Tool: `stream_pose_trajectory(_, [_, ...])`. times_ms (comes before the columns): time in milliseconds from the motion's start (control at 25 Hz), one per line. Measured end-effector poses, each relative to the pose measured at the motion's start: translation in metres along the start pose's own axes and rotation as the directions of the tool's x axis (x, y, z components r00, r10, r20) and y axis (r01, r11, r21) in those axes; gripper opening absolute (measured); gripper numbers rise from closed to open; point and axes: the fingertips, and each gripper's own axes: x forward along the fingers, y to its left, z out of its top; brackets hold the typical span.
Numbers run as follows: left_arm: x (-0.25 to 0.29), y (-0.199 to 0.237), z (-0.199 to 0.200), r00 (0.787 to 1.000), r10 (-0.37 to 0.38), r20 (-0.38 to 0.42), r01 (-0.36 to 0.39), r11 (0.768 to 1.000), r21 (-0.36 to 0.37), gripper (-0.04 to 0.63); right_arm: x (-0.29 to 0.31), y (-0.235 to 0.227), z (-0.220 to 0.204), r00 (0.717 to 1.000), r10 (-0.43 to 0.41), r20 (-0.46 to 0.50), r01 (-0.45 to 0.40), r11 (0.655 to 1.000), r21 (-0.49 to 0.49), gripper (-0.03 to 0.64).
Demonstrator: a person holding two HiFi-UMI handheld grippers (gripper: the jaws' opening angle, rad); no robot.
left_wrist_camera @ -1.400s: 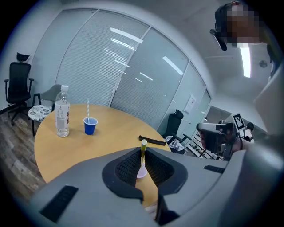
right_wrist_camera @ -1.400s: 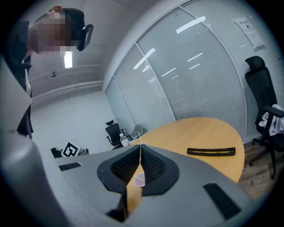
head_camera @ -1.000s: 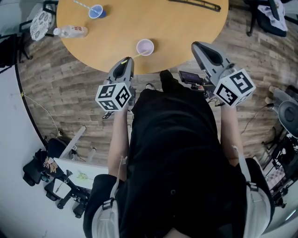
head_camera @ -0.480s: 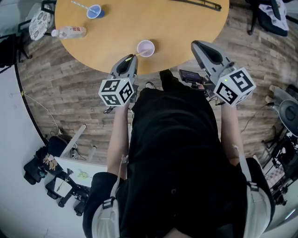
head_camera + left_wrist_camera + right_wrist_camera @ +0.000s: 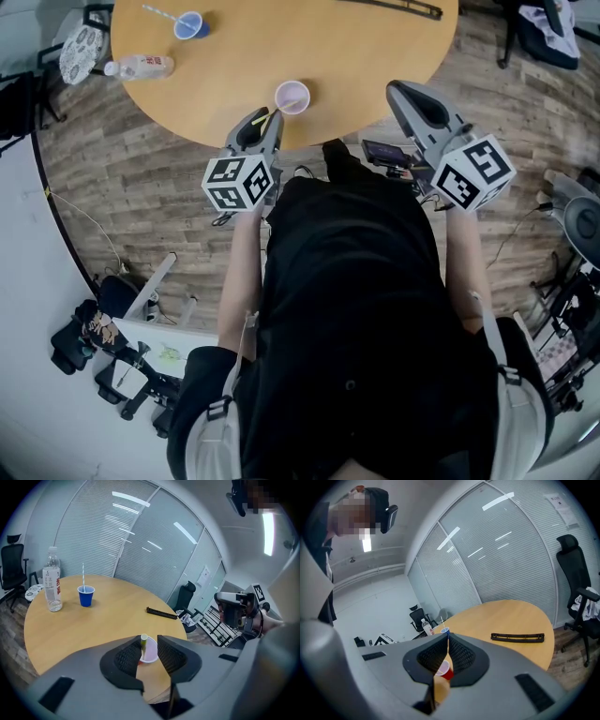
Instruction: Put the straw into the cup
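A pink-lined red cup (image 5: 292,97) stands near the front edge of the round wooden table (image 5: 356,56). My left gripper (image 5: 264,116) hovers just short of it, at the table's rim, shut on a thin yellow-green straw (image 5: 269,118) that points toward the cup. In the left gripper view the straw (image 5: 143,642) rises along the left jaw of the gripper (image 5: 150,638), with the cup (image 5: 152,654) right behind it. My right gripper (image 5: 395,90) hangs at the table's front right, shut and empty. The right gripper view shows its tips (image 5: 448,637) meeting, and the cup (image 5: 445,671) beyond.
A blue cup (image 5: 190,23) with a straw in it and a plastic water bottle (image 5: 141,66) stand at the table's far left. A black bar (image 5: 394,9) lies at the far side. Office chairs and glass partitions surround the table.
My left gripper has moved forward and a little right, bringing the straw closer to the cup. The right gripper has barely moved.
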Motion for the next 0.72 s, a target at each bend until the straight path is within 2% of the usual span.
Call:
stream_pose_trajectory(280, [-0.008, -0.005, 0.004, 1.0, 0.018, 0.017, -0.018, 1.0, 0.01, 0.098, -0.012, 0.006, 0.001, 1.0, -0.015, 0.025, 0.015, 1.0, 0.001, 0.019])
stream_pose_trajectory(720, [-0.054, 0.004, 0.005, 0.992, 0.059, 0.115, -0.063, 0.998, 0.03, 0.098, -0.049, 0.042, -0.014, 0.995, -0.072, 0.067, 0.074, 0.997, -0.028, 0.02])
